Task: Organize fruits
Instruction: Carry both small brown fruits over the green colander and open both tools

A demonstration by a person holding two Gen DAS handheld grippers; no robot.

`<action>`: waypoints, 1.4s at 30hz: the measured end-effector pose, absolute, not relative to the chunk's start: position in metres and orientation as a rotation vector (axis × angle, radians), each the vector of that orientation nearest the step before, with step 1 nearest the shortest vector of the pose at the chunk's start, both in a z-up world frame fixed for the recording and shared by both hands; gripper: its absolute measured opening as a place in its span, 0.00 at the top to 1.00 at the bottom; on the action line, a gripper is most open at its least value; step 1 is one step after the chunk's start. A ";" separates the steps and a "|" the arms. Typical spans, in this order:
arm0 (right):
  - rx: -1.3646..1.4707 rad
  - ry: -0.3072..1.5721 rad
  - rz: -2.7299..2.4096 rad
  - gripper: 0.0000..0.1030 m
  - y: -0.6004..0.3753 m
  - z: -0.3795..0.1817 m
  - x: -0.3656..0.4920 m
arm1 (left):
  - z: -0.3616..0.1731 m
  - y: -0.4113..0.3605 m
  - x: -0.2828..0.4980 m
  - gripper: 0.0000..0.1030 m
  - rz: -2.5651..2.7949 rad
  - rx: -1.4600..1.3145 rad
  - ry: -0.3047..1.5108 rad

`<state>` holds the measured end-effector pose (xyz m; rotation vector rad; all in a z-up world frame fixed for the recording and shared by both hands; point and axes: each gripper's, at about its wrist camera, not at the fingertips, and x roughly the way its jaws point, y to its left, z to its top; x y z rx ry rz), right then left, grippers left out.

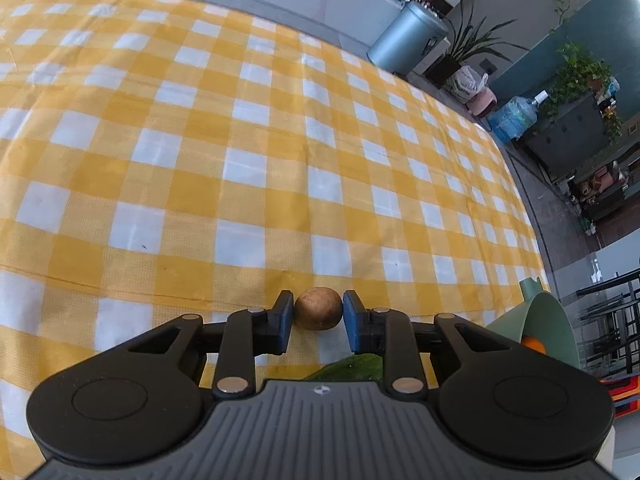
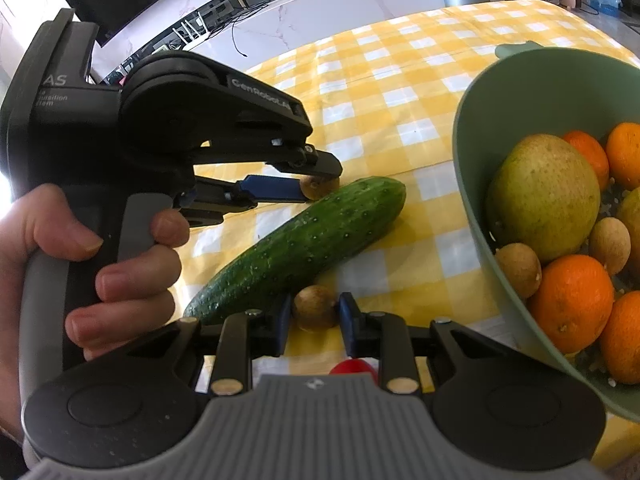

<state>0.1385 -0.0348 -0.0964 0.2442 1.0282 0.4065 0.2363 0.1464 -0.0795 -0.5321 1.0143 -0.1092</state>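
My left gripper (image 1: 319, 312) is shut on a small brown round fruit (image 1: 319, 308) just above the yellow checked tablecloth (image 1: 240, 140); it also shows in the right wrist view (image 2: 320, 186) at the tip of the cucumber (image 2: 300, 244). My right gripper (image 2: 314, 314) has its blue pads against a second small brown fruit (image 2: 315, 307) on the cloth, beside the cucumber. A green bowl (image 2: 472, 152) at right holds oranges (image 2: 570, 304), a green-yellow pear (image 2: 544, 196) and small brown fruits (image 2: 518, 270).
A red object (image 2: 354, 368) lies under my right gripper. The bowl (image 1: 540, 320) and cucumber (image 1: 352, 368) also show at lower right of the left wrist view. The table edge, a bin (image 1: 408, 36) and plants (image 1: 468, 48) lie beyond.
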 end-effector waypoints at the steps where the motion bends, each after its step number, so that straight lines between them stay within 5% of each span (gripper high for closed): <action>1: 0.243 1.028 0.406 0.78 -0.034 -0.097 0.139 | -0.076 0.146 0.234 0.71 -0.110 -0.522 0.996; 24: 0.203 0.866 0.412 0.78 -0.048 -0.039 0.112 | 0.007 0.179 0.155 0.71 -0.013 -0.523 0.720; 42: 0.447 0.609 0.186 0.78 -0.222 0.030 0.068 | 0.066 0.069 0.108 0.71 -0.354 -0.582 0.648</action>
